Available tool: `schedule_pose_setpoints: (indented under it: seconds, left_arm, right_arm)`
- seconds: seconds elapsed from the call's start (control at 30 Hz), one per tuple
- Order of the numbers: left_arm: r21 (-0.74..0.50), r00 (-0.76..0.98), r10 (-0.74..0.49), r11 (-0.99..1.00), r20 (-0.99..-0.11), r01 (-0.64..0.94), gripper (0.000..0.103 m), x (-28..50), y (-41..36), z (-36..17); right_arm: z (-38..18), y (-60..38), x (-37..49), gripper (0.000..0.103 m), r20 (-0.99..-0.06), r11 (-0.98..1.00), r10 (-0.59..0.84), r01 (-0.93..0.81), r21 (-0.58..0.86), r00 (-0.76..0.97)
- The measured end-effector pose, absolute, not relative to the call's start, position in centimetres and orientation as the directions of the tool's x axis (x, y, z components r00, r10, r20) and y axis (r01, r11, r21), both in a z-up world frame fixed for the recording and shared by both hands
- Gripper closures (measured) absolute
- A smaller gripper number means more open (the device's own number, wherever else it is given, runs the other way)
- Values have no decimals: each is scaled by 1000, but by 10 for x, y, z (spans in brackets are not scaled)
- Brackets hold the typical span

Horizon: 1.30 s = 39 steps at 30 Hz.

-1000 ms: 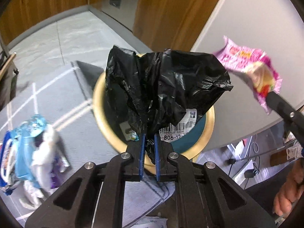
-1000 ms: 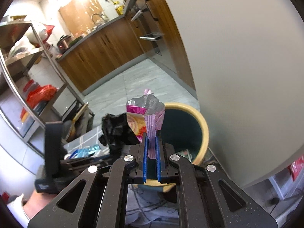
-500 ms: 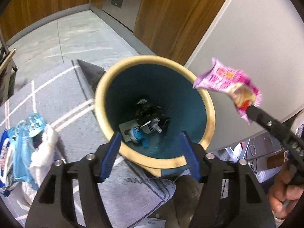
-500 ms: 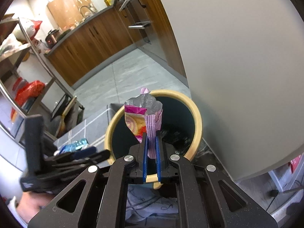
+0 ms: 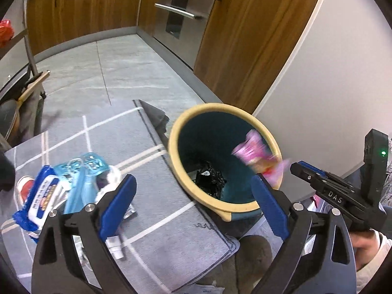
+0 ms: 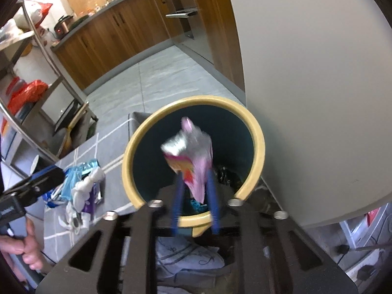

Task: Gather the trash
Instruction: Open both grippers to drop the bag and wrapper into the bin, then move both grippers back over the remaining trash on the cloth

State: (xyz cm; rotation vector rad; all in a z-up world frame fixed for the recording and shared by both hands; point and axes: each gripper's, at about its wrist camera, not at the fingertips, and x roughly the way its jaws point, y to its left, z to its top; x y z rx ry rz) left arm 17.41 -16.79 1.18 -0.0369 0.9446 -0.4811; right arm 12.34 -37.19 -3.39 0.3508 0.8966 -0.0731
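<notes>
L gripper (image 5: 193, 205) nearest in its own wrist view: blue pads spread very wide, nothing between them, jaws have just been opening. It hangs over the grey rug (image 5: 156, 240) w/ white lines, just short of the bin's near rim.

R gripper (image 6: 194, 205) in its own view: blue pads partly apart, jaws have just been opening. Pink snack wrapper (image 6: 193, 161) sits between/above the pads, blurred; can't tell if a pad touches it, no squeeze seen. In L wrist view the wrapper (image 5: 257, 158) is apart from the R gripper's tips, over the bin mouth near its right rim.

Bin (image 6: 127, 169): round, cream rim, dark teal inside, standing at the rug's edge just beside a pale grey wall panel (image 6: 318, 85). Crumpled black plastic bag (image 5: 209, 180) lies at the bottom w/ other scraps; details too dark.

Left of bin, on the rug: pile of trash – blue wet-wipes pack (image 5: 40, 196), light-blue packaging (image 5: 83, 174), white crumpled tissue (image 6: 87, 186), purple wrapper bit (image 6: 91, 199). Well apart from bin.

Person's hand (image 6: 23, 250) grips the L gripper's handle at the left edge of R wrist view; other hand (image 5: 365, 242) w/ pale sleeve shows at right in L view.

Further: grey tile floor (image 5: 98, 73), metal rack (image 6: 41, 56) w/ red bags, wooden cabinets (image 5: 80, 7), steel oven front (image 5: 181, 12).
</notes>
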Motion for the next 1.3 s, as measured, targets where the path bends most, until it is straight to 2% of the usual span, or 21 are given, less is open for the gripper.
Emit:
schedule_pose_setpoints:
  seconds: [0.27,0.37,0.47,0.83,1.13,1.3]
  left_arm:
    - [-205,534,-398,900,-746,385,6,161,-145,21]
    - [-198,552,-391,905,-737,377,6,156,-135,23]
    - [-188,577,-372,916,-727,354,6,149,-118,25]
    - [-163,632,-291,953,-718,254,6,132,-49,26]
    - [-169,593,-229,973,-772,156,6,128,-4,2]
    - [-140,559,-191,981,-807,133,13,132,7,-19]
  right_arm:
    - [-25,-363,122,22,-757,953,73,178,245,650]
    - [-19,-358,120,12,-743,956,76,162,243,665]
    - [-14,-349,119,7,-741,964,69,147,222,668]
    - [-9,-315,114,6,-742,988,95,30,153,664]
    - [-6,-293,113,6,-747,984,170,-69,165,643]
    - [-6,-283,116,6,-747,976,211,-93,198,630]
